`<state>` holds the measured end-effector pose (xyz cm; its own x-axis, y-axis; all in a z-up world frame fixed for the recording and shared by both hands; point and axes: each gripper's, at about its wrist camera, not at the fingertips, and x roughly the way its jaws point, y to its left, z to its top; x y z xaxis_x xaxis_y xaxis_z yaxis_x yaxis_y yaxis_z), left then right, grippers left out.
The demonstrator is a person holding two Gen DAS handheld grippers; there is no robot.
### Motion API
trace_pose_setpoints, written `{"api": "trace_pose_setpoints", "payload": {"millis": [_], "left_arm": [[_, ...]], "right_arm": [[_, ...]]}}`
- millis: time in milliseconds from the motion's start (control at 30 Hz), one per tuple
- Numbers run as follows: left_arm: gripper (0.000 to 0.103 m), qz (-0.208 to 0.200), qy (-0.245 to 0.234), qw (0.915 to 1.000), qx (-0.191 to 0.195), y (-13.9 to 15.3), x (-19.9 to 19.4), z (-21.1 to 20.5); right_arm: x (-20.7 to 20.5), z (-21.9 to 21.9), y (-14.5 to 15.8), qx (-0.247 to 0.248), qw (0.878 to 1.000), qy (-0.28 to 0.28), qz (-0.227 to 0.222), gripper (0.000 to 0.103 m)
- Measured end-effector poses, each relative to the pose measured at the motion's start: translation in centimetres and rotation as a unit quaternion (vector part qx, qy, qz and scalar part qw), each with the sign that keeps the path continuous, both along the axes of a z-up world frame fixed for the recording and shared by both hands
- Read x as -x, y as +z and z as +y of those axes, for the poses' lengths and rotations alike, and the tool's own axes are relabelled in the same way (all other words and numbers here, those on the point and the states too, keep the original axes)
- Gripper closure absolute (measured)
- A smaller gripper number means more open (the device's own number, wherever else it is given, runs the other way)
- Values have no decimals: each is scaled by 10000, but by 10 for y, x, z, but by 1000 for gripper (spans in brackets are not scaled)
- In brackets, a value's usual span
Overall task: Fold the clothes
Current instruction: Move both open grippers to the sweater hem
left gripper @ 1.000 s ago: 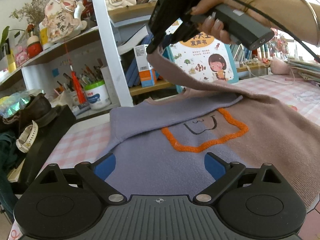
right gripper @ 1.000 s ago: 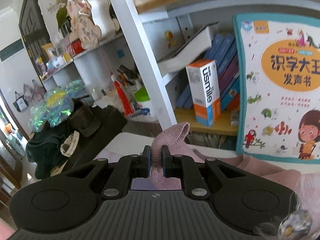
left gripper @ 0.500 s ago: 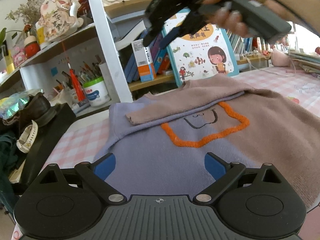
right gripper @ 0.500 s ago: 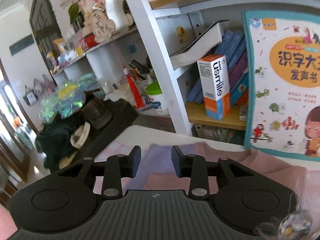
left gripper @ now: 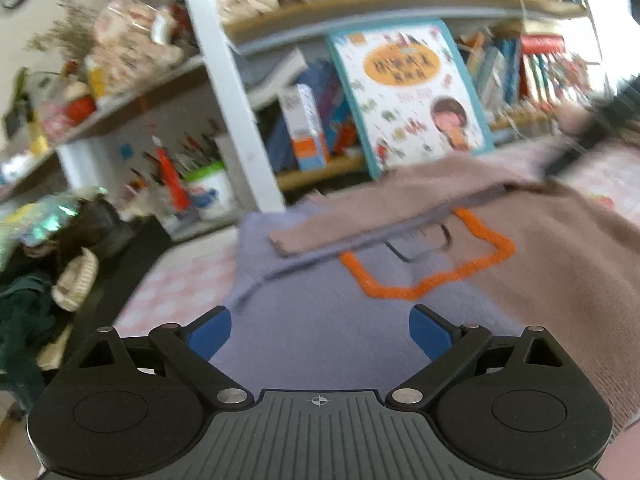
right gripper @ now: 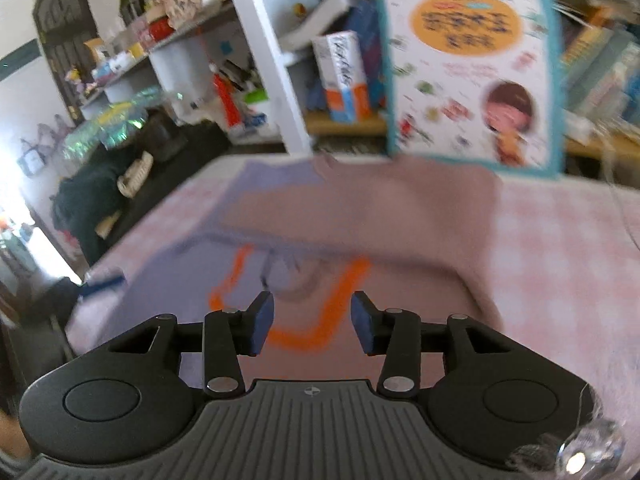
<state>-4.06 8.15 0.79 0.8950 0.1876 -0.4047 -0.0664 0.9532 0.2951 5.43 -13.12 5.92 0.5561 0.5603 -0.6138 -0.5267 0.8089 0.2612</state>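
With the sleeve (left gripper: pixel 384 216) laid across the sweater (right gripper: pixel 304 216), the right gripper (right gripper: pixel 312 322), its jaws just opened, and the left gripper (left gripper: pixel 320 332) at six o'clock both gape released, holding nothing.

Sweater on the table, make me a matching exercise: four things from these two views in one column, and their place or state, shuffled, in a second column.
Things:
1. folded sleeve
2. orange outline
3. picture book
4. right gripper

States:
A. stands upright on the shelf
B. jaws open, nothing between them
C. lies across the sweater's chest
D. stitched on the sweater's front

Pairs: 1-C, 2-D, 3-A, 4-B
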Motion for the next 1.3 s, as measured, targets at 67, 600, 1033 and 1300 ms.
{"api": "trace_pose_setpoints", "payload": {"millis": [67, 600, 1033, 1300], "left_arm": [[5, -123, 11, 9999, 45, 2, 13, -1], [5, -113, 173, 9938, 1090, -1, 73, 27], [5, -78, 65, 9899, 1412, -2, 74, 34], [5, 364, 752, 9926, 880, -9, 61, 25]], "right_arm": [[25, -17, -4, 28, 9999, -163, -26, 61], [131, -99, -23, -497, 9896, -1329, -251, 47], [146, -124, -37, -484, 9844, -1684, -166, 43], [94, -106, -49, -829, 9920, -913, -257, 43]]}}
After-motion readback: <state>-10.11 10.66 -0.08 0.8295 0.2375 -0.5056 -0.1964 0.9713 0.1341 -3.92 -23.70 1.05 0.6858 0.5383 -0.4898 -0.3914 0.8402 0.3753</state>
